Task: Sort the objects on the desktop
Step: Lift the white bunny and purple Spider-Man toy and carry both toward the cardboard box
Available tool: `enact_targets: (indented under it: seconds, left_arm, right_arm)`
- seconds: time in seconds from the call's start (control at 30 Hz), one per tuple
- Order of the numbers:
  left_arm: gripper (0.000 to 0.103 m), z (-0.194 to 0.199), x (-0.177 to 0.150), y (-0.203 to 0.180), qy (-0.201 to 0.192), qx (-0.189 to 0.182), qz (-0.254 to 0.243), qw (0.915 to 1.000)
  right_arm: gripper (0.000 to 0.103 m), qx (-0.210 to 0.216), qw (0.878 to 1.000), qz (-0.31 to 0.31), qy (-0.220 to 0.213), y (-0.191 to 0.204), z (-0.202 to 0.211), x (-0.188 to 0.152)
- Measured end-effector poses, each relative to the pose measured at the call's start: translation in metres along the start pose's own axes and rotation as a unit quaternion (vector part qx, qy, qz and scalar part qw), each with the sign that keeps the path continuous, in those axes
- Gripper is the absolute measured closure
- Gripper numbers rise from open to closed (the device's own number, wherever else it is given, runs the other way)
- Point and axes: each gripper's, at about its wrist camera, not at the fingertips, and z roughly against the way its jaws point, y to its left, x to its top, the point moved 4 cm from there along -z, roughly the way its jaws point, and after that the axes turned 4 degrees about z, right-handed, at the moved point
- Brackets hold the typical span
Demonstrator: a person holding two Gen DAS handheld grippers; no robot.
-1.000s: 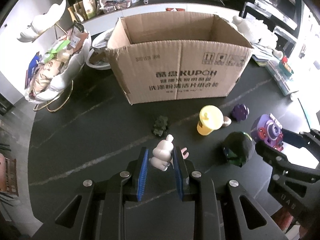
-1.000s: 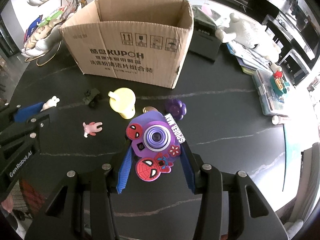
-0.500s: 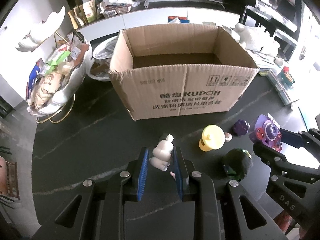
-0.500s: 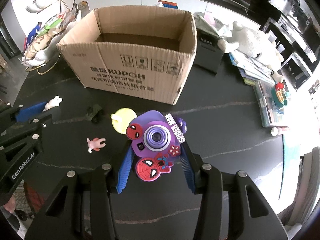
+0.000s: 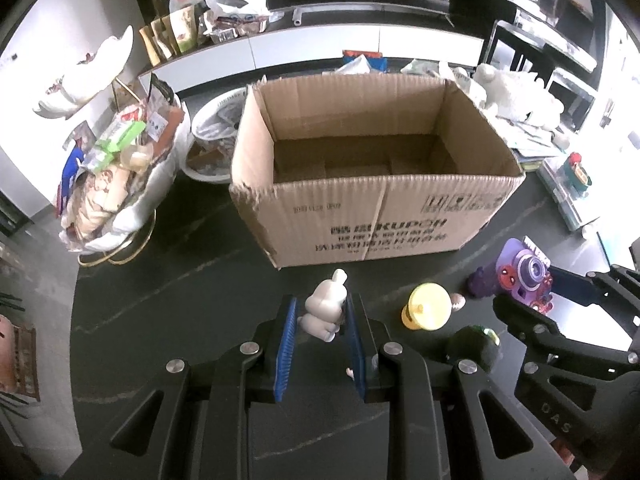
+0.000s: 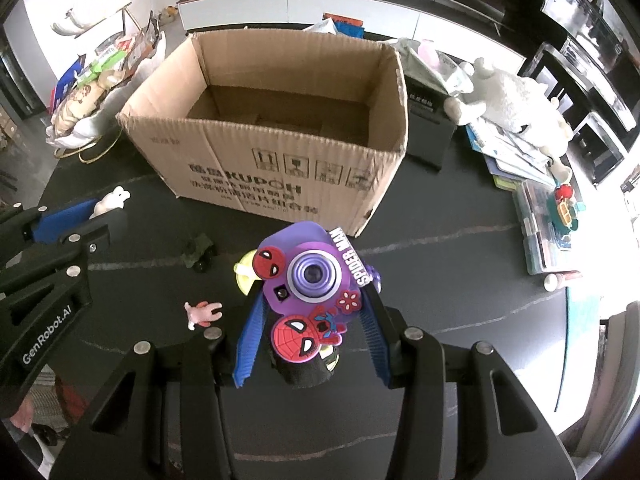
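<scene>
An open cardboard box [image 5: 376, 208] [image 6: 280, 176] stands on the dark table, its inside bare. My left gripper [image 5: 320, 312] is shut on a small white figurine [image 5: 325, 310], held above the table just short of the box's front wall. My right gripper [image 6: 312, 300] is shut on a purple Spider-Man toy camera [image 6: 310, 276] [image 5: 524, 276], raised in front of the box's right corner. On the table lie a yellow cup [image 5: 426, 312], a small green toy car [image 6: 200, 254], a pink figurine [image 6: 202, 313], a purple toy [image 5: 482, 282] and a dark green round toy [image 5: 474, 346].
A white stand [image 5: 120, 184] heaped with snack packets sits left of the box, a white bowl [image 5: 212, 132] behind it. White plush toys [image 6: 508, 108], books and a clear plastic case [image 6: 548, 236] crowd the table's right side. A black box [image 6: 430, 136] stands right of the carton.
Both grippers have risen and moved toward the box with their toys; the box's inside now shows from above. The toys on the table have not moved.
</scene>
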Motion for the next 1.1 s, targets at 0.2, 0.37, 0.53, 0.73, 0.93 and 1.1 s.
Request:
enact_targets:
  seconds: [0.2, 0.37, 0.53, 0.73, 0.93, 1.1]
  left_arm:
    - [0.081, 0.002, 0.01, -0.001, -0.002, -0.002, -0.001, 1.0]
    - [0.081, -0.001, 0.016, -0.003, 0.004, -0.003, -0.002, 1.0]
    - [0.081, -0.003, 0.022, -0.004, 0.008, -0.002, -0.004, 1.0]
    - [0.081, 0.003, 0.032, -0.004, 0.002, 0.001, -0.007, 1.0]
    - [0.081, 0.012, 0.045, -0.003, -0.009, 0.005, -0.012, 0.9999]
    - [0.081, 0.015, 0.057, -0.003, -0.009, 0.0, -0.012, 0.9999]
  right_arm:
    - [0.06, 0.0, 1.0, -0.006, -0.007, -0.005, 0.006, 0.012]
    - [0.06, -0.004, 1.0, -0.006, -0.004, -0.009, 0.007, 0.023]
    - [0.06, -0.006, 1.0, -0.006, 0.0, -0.011, 0.008, 0.03]
    - [0.06, -0.006, 1.0, -0.009, -0.003, -0.013, 0.013, 0.042]
    - [0.06, -0.01, 1.0, -0.002, -0.005, -0.011, 0.018, 0.053]
    - [0.06, -0.009, 1.0, -0.001, -0.006, -0.011, 0.022, 0.064]
